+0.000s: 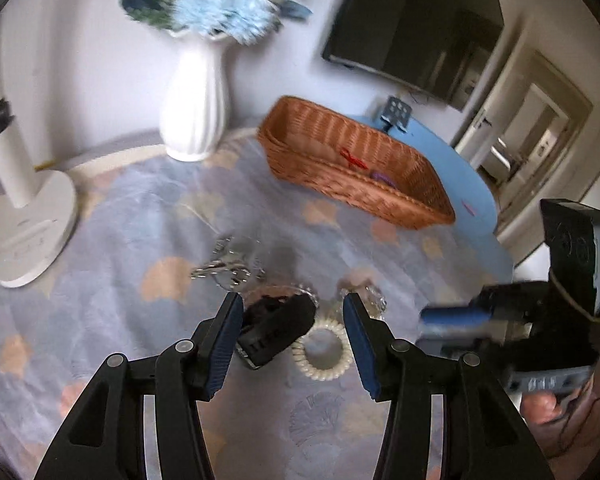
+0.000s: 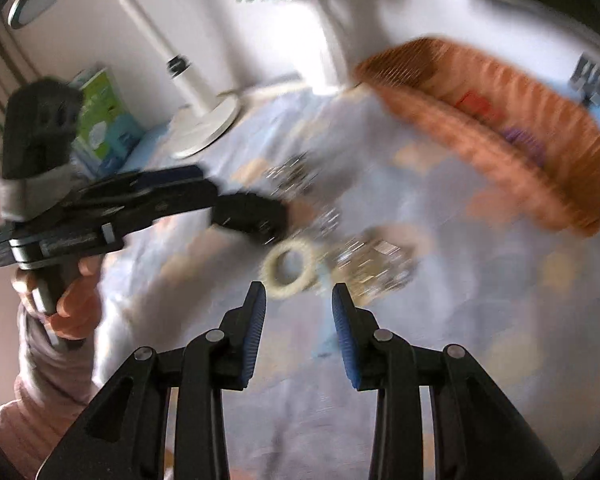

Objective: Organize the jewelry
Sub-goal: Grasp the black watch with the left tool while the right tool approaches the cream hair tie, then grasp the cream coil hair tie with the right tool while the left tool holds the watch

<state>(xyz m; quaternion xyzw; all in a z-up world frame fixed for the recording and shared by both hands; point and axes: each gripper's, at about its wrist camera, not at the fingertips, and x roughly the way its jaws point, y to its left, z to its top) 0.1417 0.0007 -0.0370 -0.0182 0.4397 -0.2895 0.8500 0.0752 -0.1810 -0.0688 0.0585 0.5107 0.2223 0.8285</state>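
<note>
My left gripper [image 1: 292, 304] hangs open over the patterned cloth. A black hair clip [image 1: 276, 332] lies between its fingers, close to the left-hand pad, and a cream spiral hair tie [image 1: 324, 352] lies beside the clip. Tangled silver jewelry [image 1: 228, 268] lies just beyond. My right gripper [image 2: 299, 294] is open with nothing between its pads, and the spiral hair tie [image 2: 288, 268] lies just ahead of its tips. It enters the left wrist view from the right [image 1: 424, 330]. The wicker basket [image 1: 356, 196] holds a red piece [image 1: 354, 158] and a purple piece [image 1: 382, 178].
A white vase [image 1: 192, 120] of blue flowers and a white lamp base [image 1: 28, 232] stand at the back left. The basket [image 2: 500, 128] sits at the back right, near the blue table edge [image 1: 480, 200]. A hand [image 2: 76, 300] holds the left gripper [image 2: 210, 192]. More silver jewelry [image 2: 372, 264] lies by the hair tie.
</note>
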